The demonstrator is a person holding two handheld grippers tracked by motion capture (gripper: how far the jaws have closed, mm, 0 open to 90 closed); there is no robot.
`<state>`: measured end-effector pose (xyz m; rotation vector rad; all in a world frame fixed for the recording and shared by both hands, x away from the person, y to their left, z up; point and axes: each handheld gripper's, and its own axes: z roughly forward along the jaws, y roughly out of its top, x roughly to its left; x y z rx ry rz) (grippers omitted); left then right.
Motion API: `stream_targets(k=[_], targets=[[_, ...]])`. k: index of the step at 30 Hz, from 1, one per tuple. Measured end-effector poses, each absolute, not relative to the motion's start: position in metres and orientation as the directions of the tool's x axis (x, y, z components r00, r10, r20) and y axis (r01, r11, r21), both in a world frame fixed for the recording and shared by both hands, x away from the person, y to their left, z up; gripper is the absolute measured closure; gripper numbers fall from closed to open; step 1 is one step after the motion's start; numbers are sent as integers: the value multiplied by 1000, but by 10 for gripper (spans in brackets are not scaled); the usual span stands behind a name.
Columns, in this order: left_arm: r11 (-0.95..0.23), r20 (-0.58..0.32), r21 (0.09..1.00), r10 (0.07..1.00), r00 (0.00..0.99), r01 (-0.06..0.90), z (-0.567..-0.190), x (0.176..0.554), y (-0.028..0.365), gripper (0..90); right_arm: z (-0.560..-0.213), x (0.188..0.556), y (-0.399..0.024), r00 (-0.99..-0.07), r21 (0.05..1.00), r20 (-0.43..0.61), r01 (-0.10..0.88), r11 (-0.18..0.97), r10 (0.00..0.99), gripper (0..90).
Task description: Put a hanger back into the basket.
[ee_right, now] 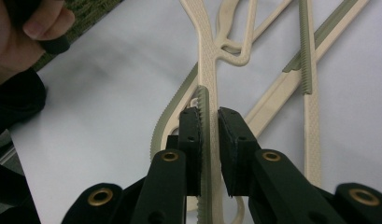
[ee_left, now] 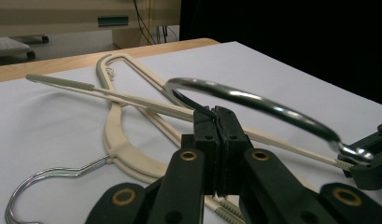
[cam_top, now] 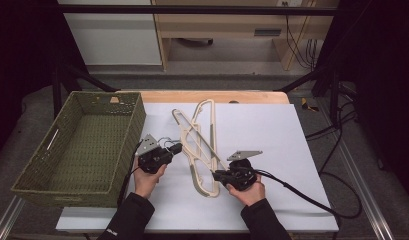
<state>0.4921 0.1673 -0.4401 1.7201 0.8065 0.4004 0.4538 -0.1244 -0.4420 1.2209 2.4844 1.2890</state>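
Two cream plastic hangers (cam_top: 198, 136) lie crossed on the white sheet (cam_top: 262, 135). My left gripper (cam_top: 178, 148) is shut on the metal hook (ee_left: 254, 100) of one hanger, pinching the wire between its pads (ee_left: 215, 116). The other hanger's hook (ee_left: 44, 179) rests flat on the sheet. My right gripper (cam_top: 215, 175) is at the near end of the hangers. In the right gripper view its jaws (ee_right: 208, 126) are shut on a cream hanger arm (ee_right: 208, 70) with a green ribbed strip.
A green woven basket (cam_top: 134, 125) stands at the left of the table, close beside the left hand (cam_top: 144, 182). Cables (cam_top: 312, 200) trail off to the right. A wooden table edge (cam_top: 212, 96) runs behind the sheet.
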Motion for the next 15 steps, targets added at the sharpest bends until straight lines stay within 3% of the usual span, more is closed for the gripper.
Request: stream_targets(k=[4, 5, 6, 11, 15], targets=[[-142, -121, 943, 697, 707, 301, -438, 490, 164, 885, -443, 453, -123, -671, 721, 245, 608, 332, 699, 784], [-150, -109, 943, 700, 706, 295, -436, 488, 162, 885, -442, 453, -124, -682, 735, 228, 588, 337, 694, 707], [-150, -109, 943, 700, 706, 295, -436, 488, 162, 885, -442, 453, -124, -682, 735, 228, 588, 337, 694, 707], [-177, -85, 943, 692, 717, 282, -431, 483, 154, 885, -432, 455, -122, -706, 825, 98, 452, 340, 701, 486], [-201, -63, 941, 690, 721, 274, -428, 481, 150, 885, -422, 460, -111, -717, 854, 6, 366, 370, 697, 451]])
